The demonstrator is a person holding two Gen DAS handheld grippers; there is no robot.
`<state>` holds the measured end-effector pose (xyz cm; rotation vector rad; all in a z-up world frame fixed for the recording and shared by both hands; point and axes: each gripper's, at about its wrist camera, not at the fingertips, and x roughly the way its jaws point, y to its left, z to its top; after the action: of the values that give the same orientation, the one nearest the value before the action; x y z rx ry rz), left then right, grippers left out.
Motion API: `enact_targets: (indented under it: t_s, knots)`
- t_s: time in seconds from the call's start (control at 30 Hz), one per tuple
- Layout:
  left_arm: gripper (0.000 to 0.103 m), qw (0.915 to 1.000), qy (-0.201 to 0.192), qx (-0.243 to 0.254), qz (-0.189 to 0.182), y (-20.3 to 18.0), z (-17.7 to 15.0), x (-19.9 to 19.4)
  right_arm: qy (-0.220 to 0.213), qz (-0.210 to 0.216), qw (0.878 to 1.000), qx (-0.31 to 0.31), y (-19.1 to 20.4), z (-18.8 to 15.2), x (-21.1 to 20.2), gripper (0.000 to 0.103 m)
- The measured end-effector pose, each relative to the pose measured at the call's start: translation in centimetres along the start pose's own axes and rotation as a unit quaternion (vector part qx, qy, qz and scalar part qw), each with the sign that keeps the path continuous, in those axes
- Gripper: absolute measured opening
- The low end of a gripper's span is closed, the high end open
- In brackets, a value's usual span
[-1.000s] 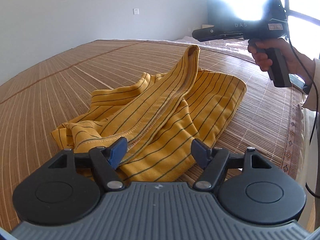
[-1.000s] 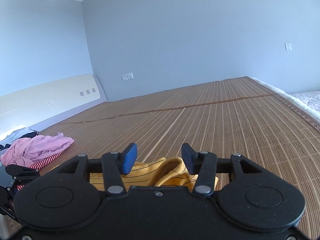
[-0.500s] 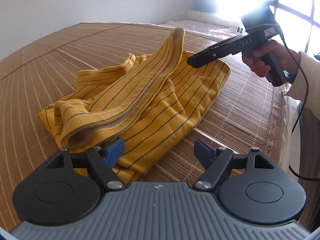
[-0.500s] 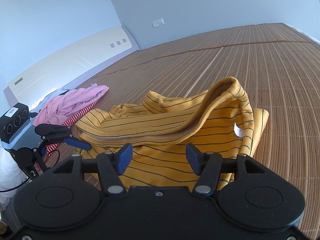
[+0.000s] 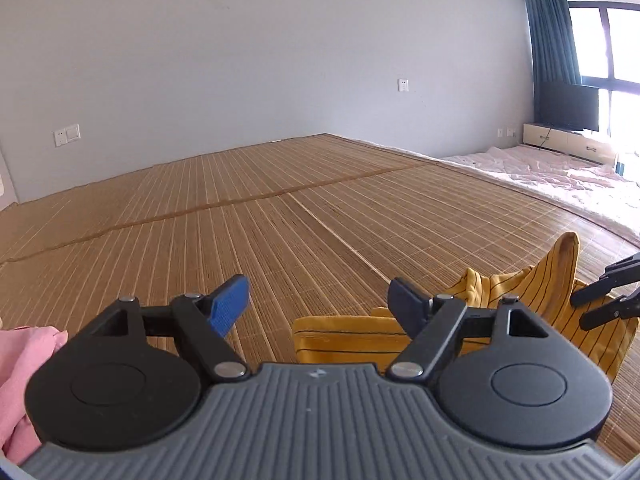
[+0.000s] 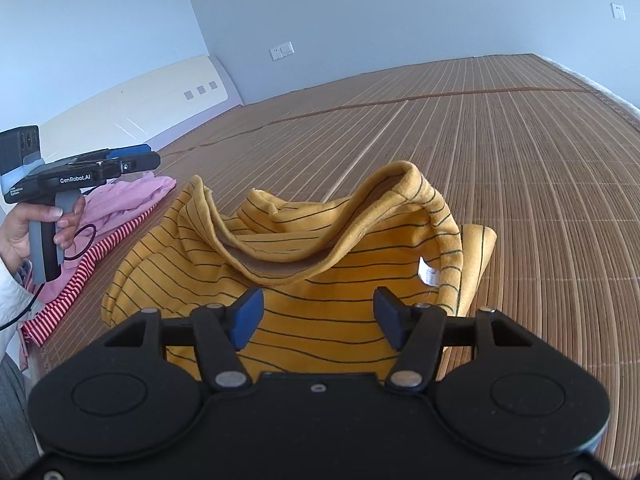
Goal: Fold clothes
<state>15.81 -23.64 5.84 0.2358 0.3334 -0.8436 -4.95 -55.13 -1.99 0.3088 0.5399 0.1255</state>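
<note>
The yellow striped garment (image 6: pixel 304 264) lay crumpled on the bamboo mat (image 6: pixel 520 160), near the mat's front edge and just beside a heap of pink clothes (image 6: pixel 120 200) and a red-striped piece (image 6: pixel 76 280); by its look it was soft, light knit cloth, limp enough to sag wherever it was not held, neither slippery nor fragile; a thick hemmed band (image 6: pixel 360 204) stood up in a ridge across the pile, and that hem, or the corner by the small white label (image 6: pixel 427 276), seemed the sensible place to pinch, since a doubled edge gives the pads something to bite on.

The right tongs (image 6: pixel 316 318) stood wide apart and empty, hovering just above the near part of the garment; the left tongs (image 5: pixel 320 306) were equally wide and held nothing, aimed mostly at bare mat with the garment off to their right.

The right wrist view showed the whole heap, the label, the pink clothes and the person's left hand (image 6: pixel 36 228) on its grip; the left wrist view showed only a yellow fringe (image 5: pixel 520 308) behind its own finger, but added the window (image 5: pixel 608 68), curtain (image 5: pixel 550 24) and pale bedding (image 5: pixel 540 168), and the tips of the other tool (image 5: pixel 608 296) against the cloth.
</note>
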Motion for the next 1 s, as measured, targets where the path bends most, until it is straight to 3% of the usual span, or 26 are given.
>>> enact_targets:
  t_s: [0.13,0.23,0.37,0.43,0.53,0.6,0.67,0.73,0.83,0.87,0.93,1.0]
  knots:
    - [0.081,0.9981,0.031,0.038,-0.038,-1.4,-1.8,-2.7,0.021,0.086,0.996,0.002,0.0,0.7,1.2,0.057]
    - [0.081,0.9940,0.049,0.070,-0.068,-3.1,-4.1,-4.2,0.027,0.106,0.994,-0.027,0.9,1.5,2.5,0.059]
    - [0.081,0.9905,0.048,0.071,-0.108,-4.7,-6.1,-4.4,-0.098,0.037,0.994,-0.021,1.0,1.8,1.7,0.060]
    - [0.082,0.9896,0.057,0.070,-0.112,-5.1,-6.8,-3.9,-0.140,-0.023,0.990,-0.023,0.9,1.9,0.5,0.064]
    - [0.082,0.9903,0.074,0.086,-0.080,-5.2,-7.8,-3.5,-0.086,-0.089,0.992,-0.033,0.5,2.4,-0.6,0.071]
    - [0.082,0.9906,0.090,0.097,-0.035,-4.5,-8.4,-2.9,-0.059,-0.104,0.993,-0.024,-0.1,2.1,-1.2,0.071]
    - [0.085,0.9927,0.094,0.069,-0.029,-3.2,-8.6,-2.7,-0.039,-0.101,0.994,-0.020,-0.5,1.2,-1.6,0.071]
    - [0.085,0.9934,0.108,0.001,-0.039,-1.5,-8.6,-2.5,-0.016,-0.100,0.995,-0.019,-0.6,0.3,-1.6,0.070]
    - [0.085,0.9881,0.114,-0.076,-0.070,-0.1,-8.7,-2.3,-0.002,-0.099,0.995,-0.024,-0.3,-0.3,-0.8,0.067]
    - [0.085,0.9857,0.116,-0.091,-0.082,0.0,-8.8,-2.3,-0.001,-0.102,0.994,-0.023,-0.2,-0.4,-0.5,0.063]
    - [0.085,0.9815,0.125,-0.109,-0.096,0.1,-9.1,-2.1,0.005,-0.115,0.993,-0.022,-0.3,-0.4,0.0,0.044]
    - [0.085,0.9796,0.128,-0.118,-0.100,-0.1,-9.5,-1.9,0.005,-0.125,0.992,-0.023,-0.3,-0.5,0.2,0.039]
